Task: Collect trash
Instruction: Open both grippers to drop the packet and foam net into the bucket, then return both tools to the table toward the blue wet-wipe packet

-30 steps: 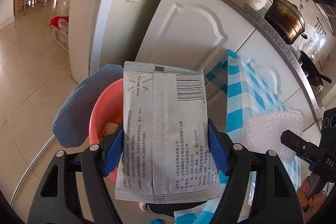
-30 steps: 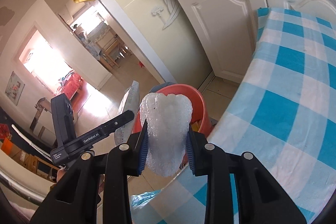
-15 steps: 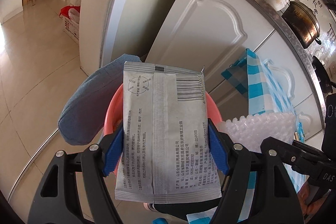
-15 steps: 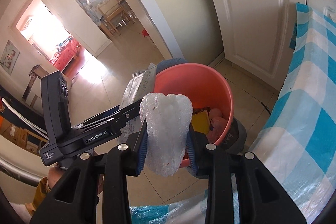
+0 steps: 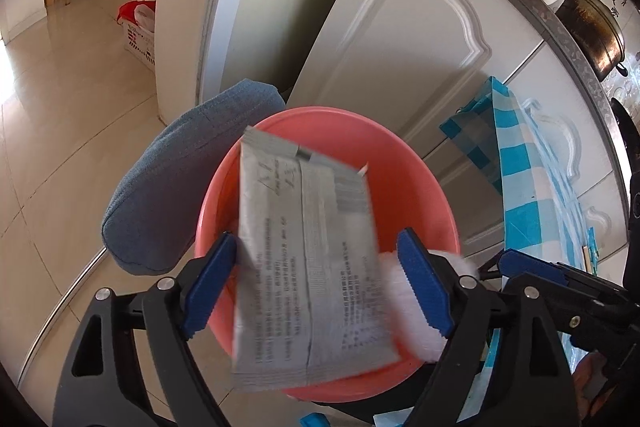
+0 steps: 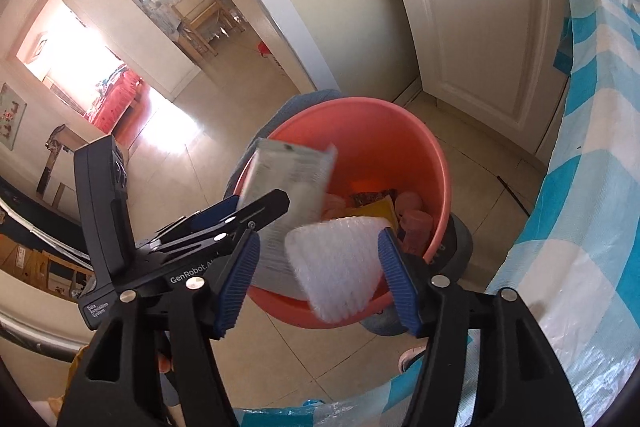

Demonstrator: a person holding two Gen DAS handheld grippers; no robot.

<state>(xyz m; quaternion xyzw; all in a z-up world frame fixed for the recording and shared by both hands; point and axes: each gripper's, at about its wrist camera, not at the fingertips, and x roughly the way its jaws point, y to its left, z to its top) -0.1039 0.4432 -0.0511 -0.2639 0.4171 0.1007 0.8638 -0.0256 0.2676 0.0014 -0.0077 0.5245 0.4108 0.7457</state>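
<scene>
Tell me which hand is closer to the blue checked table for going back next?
Right, probably. The right hand-held gripper is opening over the red bucket, foam piece loose between its jaws, and the checked table lies just beside it. The left hand-held gripper, opening around its grey packet, sits farther away.

Bucket (image 5: 420, 167): salmon-pink. Packet (image 5: 308, 259): silver-grey with dark print; foam sheet (image 6: 336, 263): white, bubbled; cushion (image 5: 176, 179): denim blue. Tablecloth (image 6: 600, 155): turquoise-and-white checks; gripper pads (image 5: 424, 291): blue
</scene>
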